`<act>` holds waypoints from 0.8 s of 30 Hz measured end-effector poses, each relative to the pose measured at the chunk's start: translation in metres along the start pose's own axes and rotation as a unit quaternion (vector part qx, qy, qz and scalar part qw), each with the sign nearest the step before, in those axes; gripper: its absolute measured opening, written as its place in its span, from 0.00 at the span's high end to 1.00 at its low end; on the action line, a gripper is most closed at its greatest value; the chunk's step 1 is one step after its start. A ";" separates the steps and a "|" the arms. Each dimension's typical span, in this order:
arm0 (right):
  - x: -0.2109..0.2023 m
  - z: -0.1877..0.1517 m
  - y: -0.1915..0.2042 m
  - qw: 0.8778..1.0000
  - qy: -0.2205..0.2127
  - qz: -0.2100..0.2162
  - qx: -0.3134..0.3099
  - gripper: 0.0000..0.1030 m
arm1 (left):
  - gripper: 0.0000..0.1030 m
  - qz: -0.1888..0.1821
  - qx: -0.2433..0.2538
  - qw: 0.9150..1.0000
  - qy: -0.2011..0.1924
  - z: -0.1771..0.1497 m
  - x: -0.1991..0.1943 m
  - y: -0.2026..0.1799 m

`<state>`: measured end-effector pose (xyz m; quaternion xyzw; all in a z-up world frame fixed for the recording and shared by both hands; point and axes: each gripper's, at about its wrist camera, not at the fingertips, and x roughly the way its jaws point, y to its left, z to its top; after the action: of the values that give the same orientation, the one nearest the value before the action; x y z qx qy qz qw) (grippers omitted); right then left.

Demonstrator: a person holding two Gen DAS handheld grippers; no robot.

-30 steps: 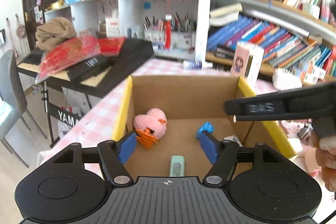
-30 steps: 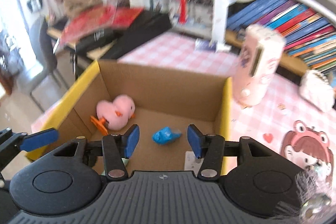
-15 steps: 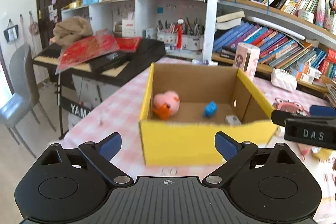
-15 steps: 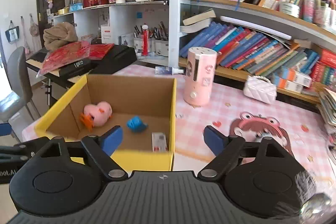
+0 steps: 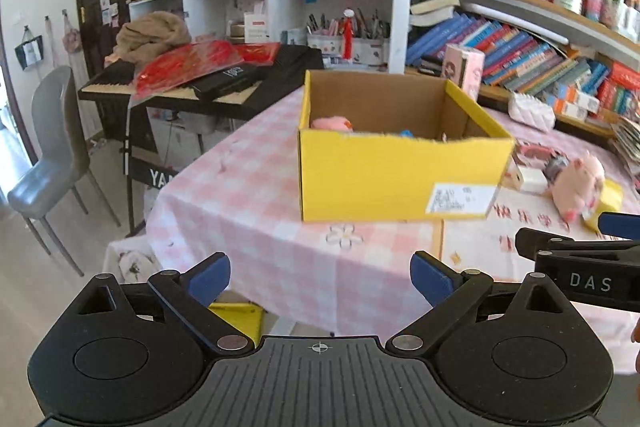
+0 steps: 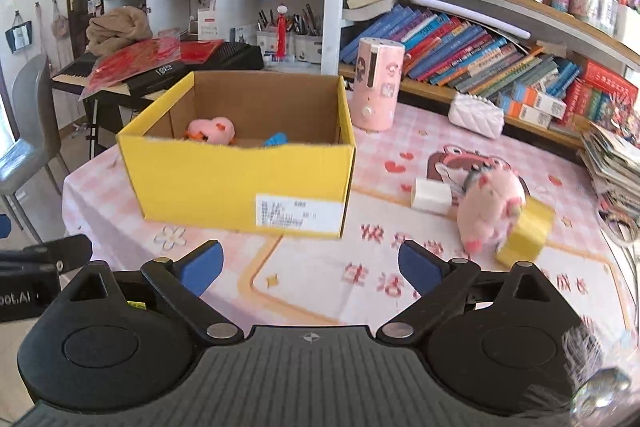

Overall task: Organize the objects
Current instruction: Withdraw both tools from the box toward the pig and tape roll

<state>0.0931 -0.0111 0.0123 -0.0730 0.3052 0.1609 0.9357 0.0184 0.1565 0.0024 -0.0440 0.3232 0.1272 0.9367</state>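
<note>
A yellow cardboard box (image 6: 240, 183) stands on the pink checked table (image 6: 320, 267); it also shows in the left wrist view (image 5: 380, 179). Inside it lie a pink plush (image 6: 212, 131) and a small blue toy (image 6: 276, 139). To its right on the table are a pink plush pig (image 6: 490, 211), a yellow tape roll (image 6: 528, 235) and a small white box (image 6: 432, 195). My left gripper (image 5: 320, 277) is open and empty, back from the table's near edge. My right gripper (image 6: 310, 265) is open and empty above the table's front.
A pink cylindrical device (image 6: 378, 85) and a white quilted pouch (image 6: 476, 115) stand behind the box. Bookshelves (image 6: 500, 39) line the back. A keyboard piano (image 5: 208, 83) with red bags and a grey chair (image 5: 52, 155) are at the left. Stacked papers (image 6: 616, 159) lie at the right.
Both grippers have pulled back from inside the box to in front of it and opened wide. A green item seen between the left fingers a second ago is out of sight.
</note>
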 end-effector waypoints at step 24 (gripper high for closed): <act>-0.054 -0.065 -0.035 0.992 0.038 -0.095 0.067 0.06 | 0.04 -0.114 0.064 0.991 0.039 -0.035 -0.012 -0.046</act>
<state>0.0285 -0.0729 -0.0060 -0.0444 0.3421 0.0472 0.9374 0.0005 0.1043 -0.0174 -0.0256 0.3598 -0.0027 0.9327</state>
